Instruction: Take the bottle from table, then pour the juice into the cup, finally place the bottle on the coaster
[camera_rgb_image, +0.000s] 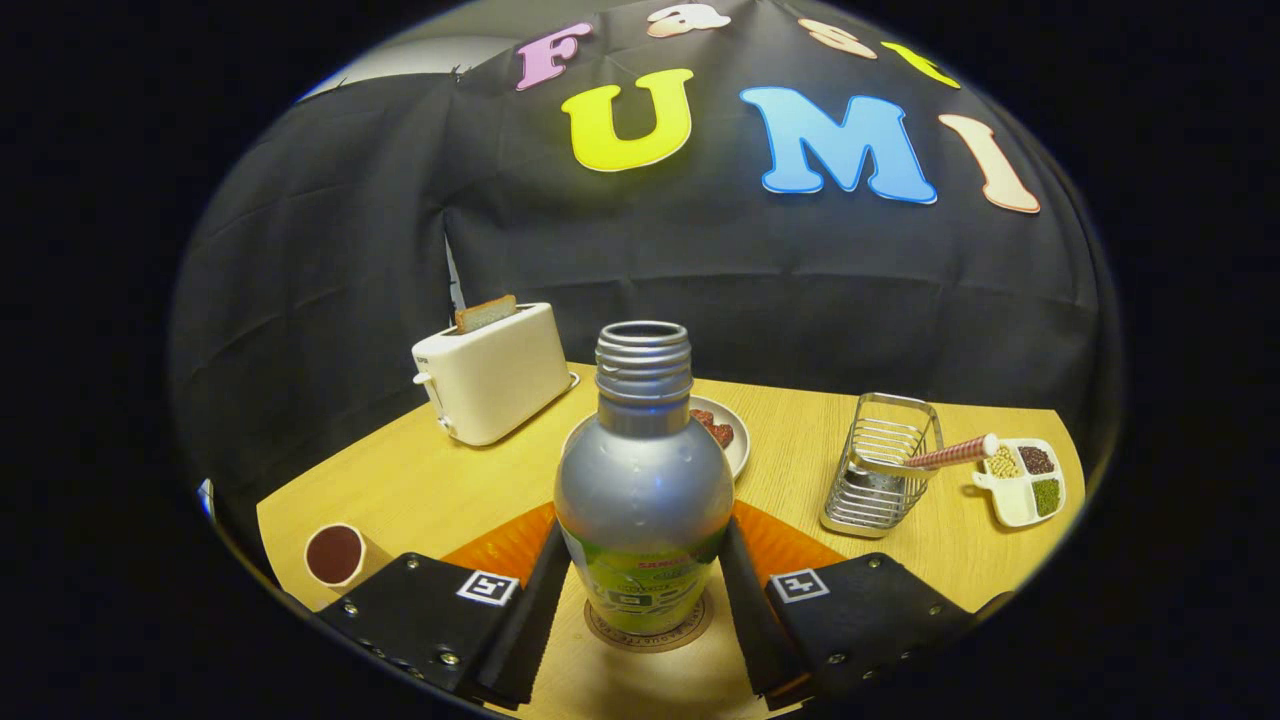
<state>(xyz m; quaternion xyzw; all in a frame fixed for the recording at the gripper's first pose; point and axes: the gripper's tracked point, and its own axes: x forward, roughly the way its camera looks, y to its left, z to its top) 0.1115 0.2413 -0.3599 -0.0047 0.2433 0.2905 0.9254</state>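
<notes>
Currently, a wooden table (440, 480) is seen carrying everything, positions given relative to the bottle.

The bottle (643, 490) is an uncapped metal one with a threaded neck and a green label, standing upright on a round coaster (650, 628). It is placed between the two fingers of the gripper (640, 590). The fingers are seen right alongside its lower body on both sides; whether both are pressed on it or a small gap is left cannot be told.

A white toaster (495, 375) is set behind the bottle and to its left, with a slice of toast (486, 313) raised out of its slot. An orange mat (510, 540) is partly covered by the bottle and fingers, showing on both sides. A wire rack (880, 470) is placed to the right of the bottle, with a striped-handled utensil (945, 454) laid across its rim. A plate (735, 440) with reddish food is located directly behind the bottle, mostly hidden. A divided dish (1020, 485) of grains is found farther right, beyond the rack. The cup (335, 555), filled with dark liquid, is located to the left of the bottle, well apart from it.
</notes>
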